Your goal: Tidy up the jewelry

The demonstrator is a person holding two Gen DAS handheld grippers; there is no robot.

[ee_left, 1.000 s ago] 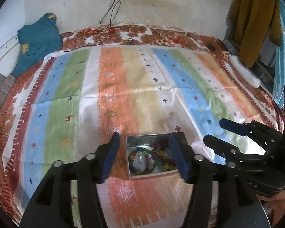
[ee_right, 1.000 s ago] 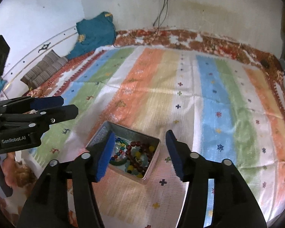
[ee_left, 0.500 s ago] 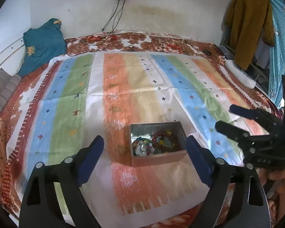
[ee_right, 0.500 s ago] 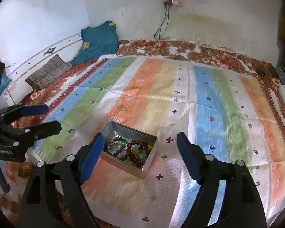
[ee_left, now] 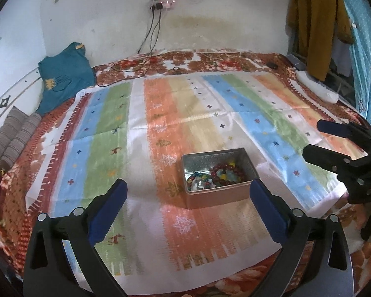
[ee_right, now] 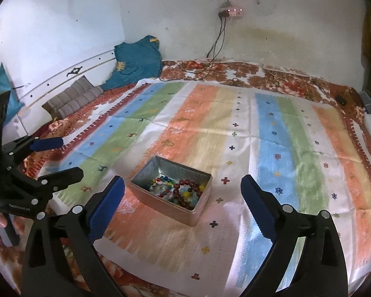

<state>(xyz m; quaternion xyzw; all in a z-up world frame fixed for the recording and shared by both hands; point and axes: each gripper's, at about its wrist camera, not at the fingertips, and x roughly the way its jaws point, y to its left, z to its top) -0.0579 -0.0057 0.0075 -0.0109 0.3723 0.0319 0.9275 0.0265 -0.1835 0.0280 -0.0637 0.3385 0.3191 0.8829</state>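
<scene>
A small rectangular metal tin (ee_left: 216,178) is set on the striped cloth (ee_left: 160,128) that is spread over the bed, on an orange stripe toward the cloth's near edge, and it is seen without a lid. Inside it, beaded bracelets are heaped together: a dark red bead bracelet (ee_left: 227,172) is laid against a multicoloured bead bracelet (ee_left: 197,179), with a few yellow and blue beads mixed in; separate pieces cannot be counted. From the left tool (ee_left: 189,204) the tin is found ahead and slightly to the right, its long axis running across the view, so that its nearest long wall is faced almost squarely. From the right tool (ee_right: 183,204) the tin (ee_right: 172,189) is met ahead and slightly left, turned so that a corner is presented. Both tools are judged about equally near, and neither is touching the tin. The jaws of each tool are opening and are spread wide, with nothing gripped between the blue pads. The tin is flanked by the two tools, left tool (ee_right: 34,170) on one side and right tool (ee_left: 346,153) on the other. A teal garment (ee_left: 64,74) is left at the bed's far corner, well apart.
</scene>
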